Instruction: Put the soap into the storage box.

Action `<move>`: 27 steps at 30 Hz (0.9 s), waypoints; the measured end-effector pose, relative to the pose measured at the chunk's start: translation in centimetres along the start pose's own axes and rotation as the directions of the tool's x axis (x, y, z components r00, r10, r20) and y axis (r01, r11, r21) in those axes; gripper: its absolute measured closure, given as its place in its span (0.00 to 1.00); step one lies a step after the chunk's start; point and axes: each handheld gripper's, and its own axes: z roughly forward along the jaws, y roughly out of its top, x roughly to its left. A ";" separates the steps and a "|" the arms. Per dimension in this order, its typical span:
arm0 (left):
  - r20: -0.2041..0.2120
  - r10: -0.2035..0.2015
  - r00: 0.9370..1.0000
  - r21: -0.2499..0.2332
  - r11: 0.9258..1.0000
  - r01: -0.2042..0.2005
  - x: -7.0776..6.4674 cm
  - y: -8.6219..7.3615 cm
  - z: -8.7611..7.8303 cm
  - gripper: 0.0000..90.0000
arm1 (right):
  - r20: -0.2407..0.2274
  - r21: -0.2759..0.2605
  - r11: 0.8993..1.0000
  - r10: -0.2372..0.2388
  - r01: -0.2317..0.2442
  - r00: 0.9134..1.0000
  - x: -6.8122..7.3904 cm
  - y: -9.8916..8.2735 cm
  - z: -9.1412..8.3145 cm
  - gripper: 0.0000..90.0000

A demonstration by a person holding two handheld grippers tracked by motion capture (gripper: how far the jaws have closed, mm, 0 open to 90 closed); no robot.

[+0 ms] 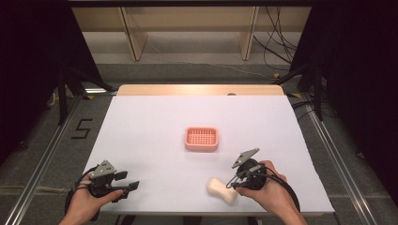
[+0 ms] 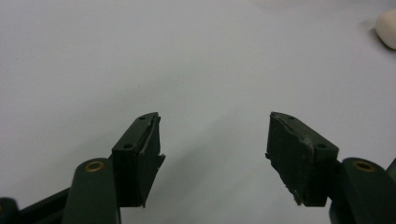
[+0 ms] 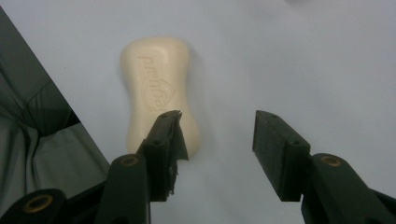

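A cream, waisted bar of soap [image 1: 221, 190] lies flat on the white-covered worktop [image 1: 150, 126] at the lower centre-right of the high view, just beside the right gripper [image 1: 245, 174], while a pink plastic soap dish with a gridded floor [image 1: 201, 138] waits empty at the middle of the frame, well apart from the bar; in the right gripper view the soap [image 3: 159, 93] sits at centre-left, and the right gripper [image 3: 217, 133] has its fingers parted with bare worktop between them, the left-hand finger [image 3: 163, 140] overlapping the bar's lower end rather than straddling it.

The risk, judging from this alignment, is a grip that misses; closing from here would likely pinch one rounded end or nudge the bar aside, and a smooth soap caught off-centre could squirt out or tip on the way to the dish; the bar also lies near the worktop's front edge, so a shove that way might send it off.

The right hand [image 1: 270, 190] comes in from the lower right, gripper tilted down and angled toward the soap; the left hand [image 1: 87, 199] rests at the lower left, its left gripper [image 1: 129, 183] held low and level, pointing right; in the left gripper view the left gripper [image 2: 215, 140] shows its fingers wide and empty over plain worktop, the soap [image 2: 387, 29] a pale corner at upper right.
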 end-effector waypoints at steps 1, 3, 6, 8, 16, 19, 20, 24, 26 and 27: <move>0.003 -0.001 1.000 0.006 1.000 0.001 0.0 0.0 0.0 0.38 | -0.004 0.009 1.000 -0.003 0.003 1.000 0.1 0.1 0.1 0.57; -0.010 0.004 1.000 -0.003 1.000 -0.004 0.0 -0.1 0.1 0.38 | -0.006 0.019 1.000 -0.006 0.006 1.000 0.2 0.2 0.1 0.57; -0.003 0.013 1.000 -0.003 1.000 -0.013 0.0 0.0 0.0 0.38 | -0.019 0.044 0.998 -0.042 0.042 0.999 0.4 0.6 0.5 0.57; -0.002 0.014 1.000 -0.004 1.000 -0.014 0.0 0.0 0.0 0.38 | -0.015 0.059 0.997 -0.049 0.049 0.999 0.5 0.8 0.6 0.57; 0.002 0.012 1.000 -0.005 1.000 -0.012 0.0 0.0 0.0 0.38 | -0.063 0.118 0.987 -0.099 0.106 0.993 1.1 1.7 1.1 0.57; 0.007 0.012 1.000 -0.002 1.000 -0.012 0.0 0.0 -0.1 0.38 | -0.076 0.133 0.987 -0.082 0.092 0.994 1.4 2.0 1.1 0.57; 0.005 0.012 1.000 -0.004 1.000 -0.012 0.0 0.0 -0.1 0.38 | -0.080 0.141 0.986 -0.079 0.090 0.994 1.5 2.1 1.1 0.56; 0.005 0.011 1.000 0.000 1.000 -0.011 0.0 0.0 -0.1 0.38 | -0.097 0.177 0.979 -0.082 0.098 0.992 1.6 2.4 1.3 0.51; 0.006 0.011 1.000 0.000 1.000 -0.011 0.0 0.0 0.0 0.38 | -0.105 0.187 0.976 -0.089 0.108 0.991 1.7 2.5 1.6 0.50; 0.006 0.011 1.000 0.000 1.000 -0.011 0.0 0.0 0.0 0.38 | -0.105 0.187 0.976 -0.089 0.108 0.991 1.7 2.5 1.6 0.50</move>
